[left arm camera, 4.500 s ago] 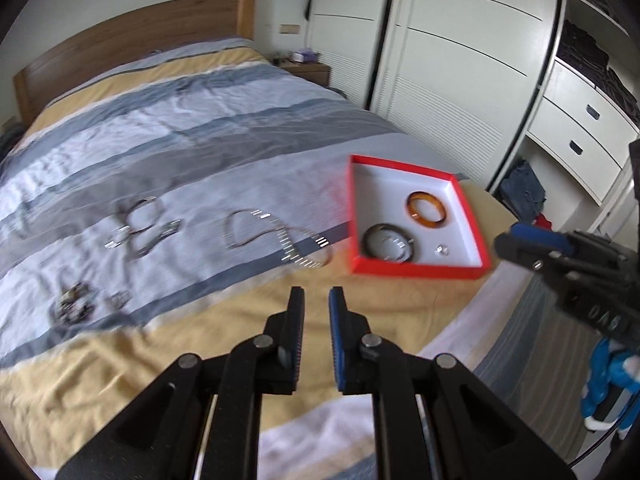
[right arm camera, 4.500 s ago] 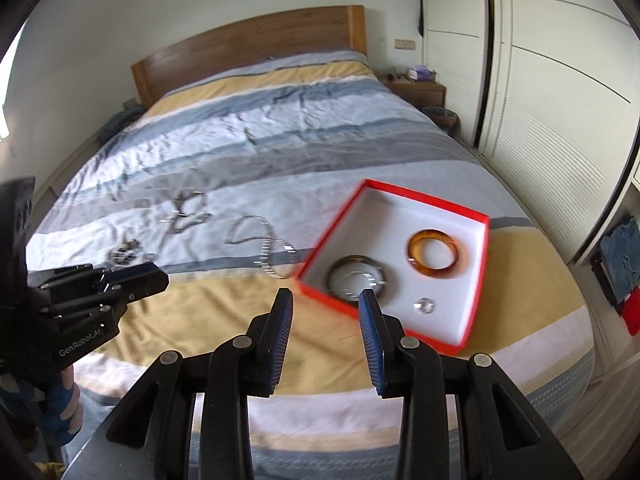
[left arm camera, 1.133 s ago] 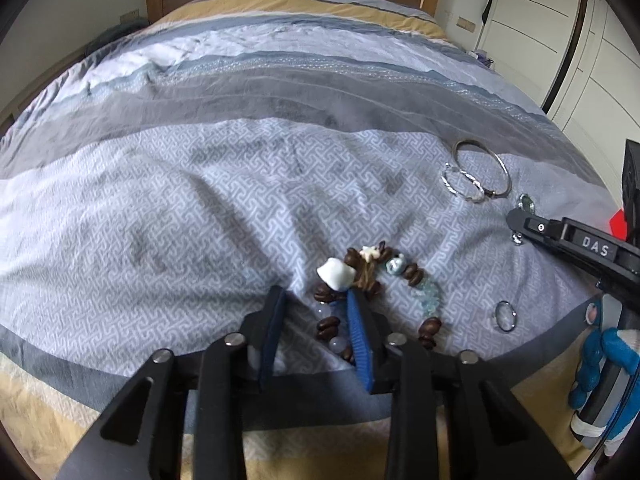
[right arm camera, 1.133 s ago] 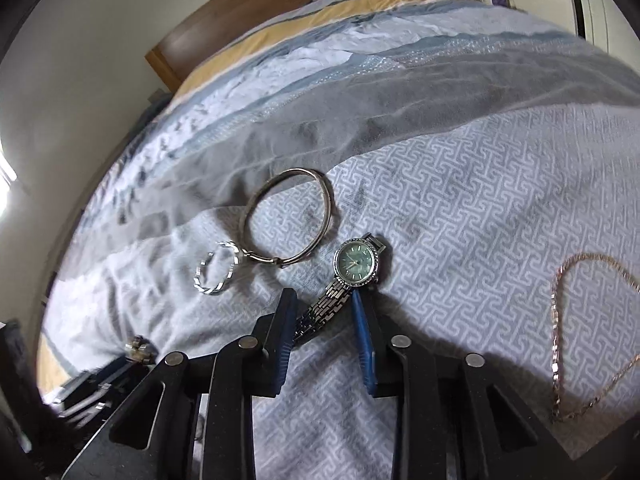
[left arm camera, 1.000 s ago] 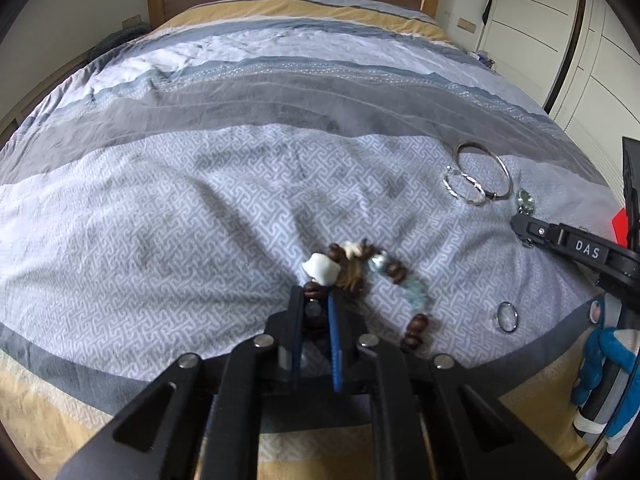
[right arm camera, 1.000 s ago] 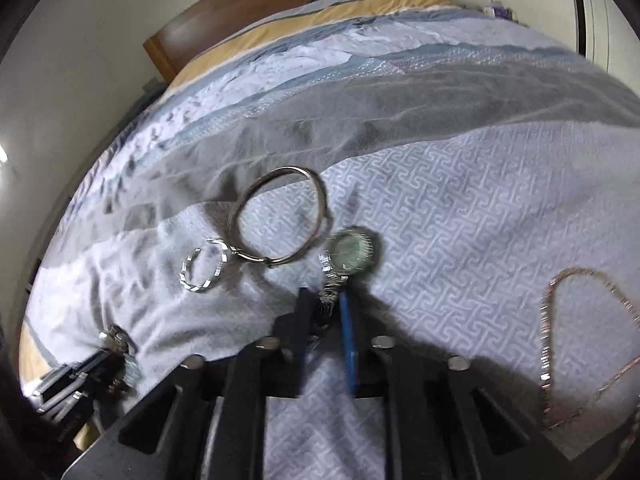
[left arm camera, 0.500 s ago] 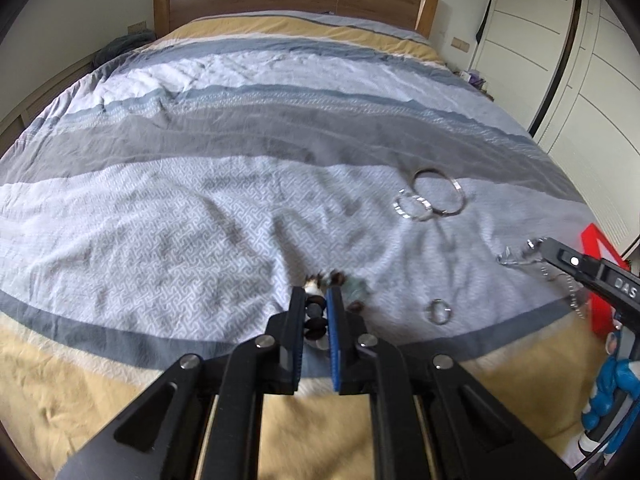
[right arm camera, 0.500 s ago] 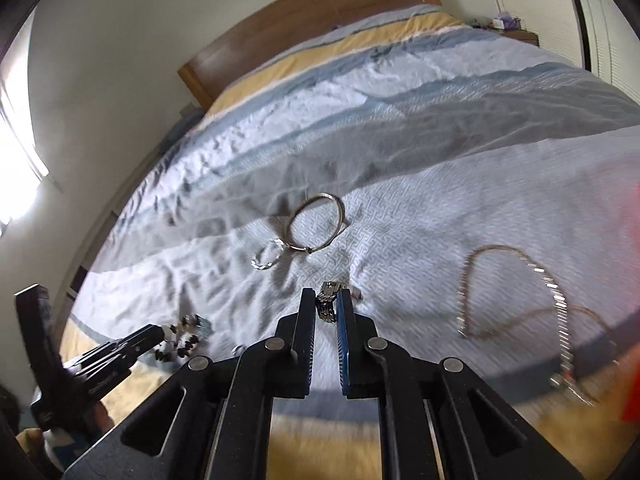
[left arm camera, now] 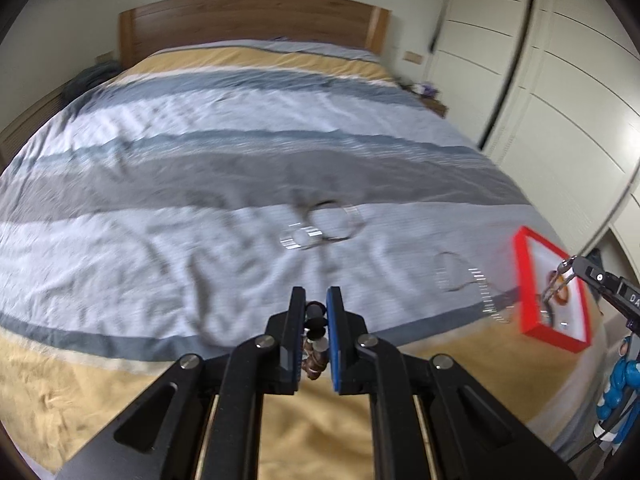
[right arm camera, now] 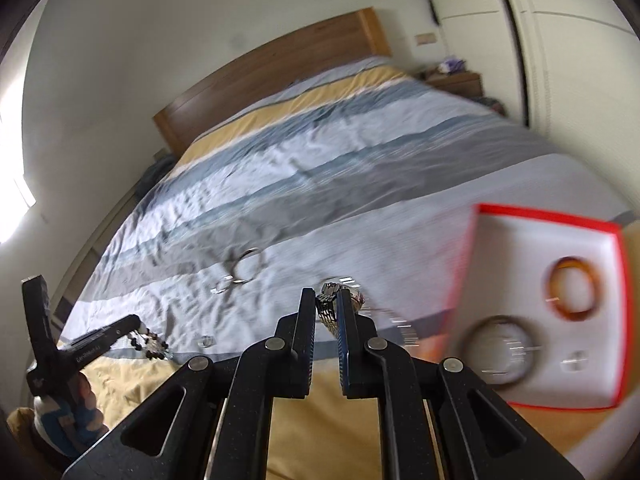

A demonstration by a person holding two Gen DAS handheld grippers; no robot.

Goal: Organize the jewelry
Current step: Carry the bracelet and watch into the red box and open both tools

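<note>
My right tool [right arm camera: 323, 312] is clamped on the watch [right arm camera: 332, 304] and my left tool [left arm camera: 316, 320] on the beaded bracelet [left arm camera: 314, 336], both lifted above the bed [left arm camera: 200, 200]. The red box [right arm camera: 540, 216] already holds an amber bangle [right arm camera: 574, 290], a dark bangle [right arm camera: 498, 350] and a small ring [right arm camera: 574, 358]. Two silver hoops [left arm camera: 320, 226], a chain [left arm camera: 464, 280] and another small ring [right arm camera: 206, 342] still lie on the bedspread, so I judge the sorting about halfway.
</note>
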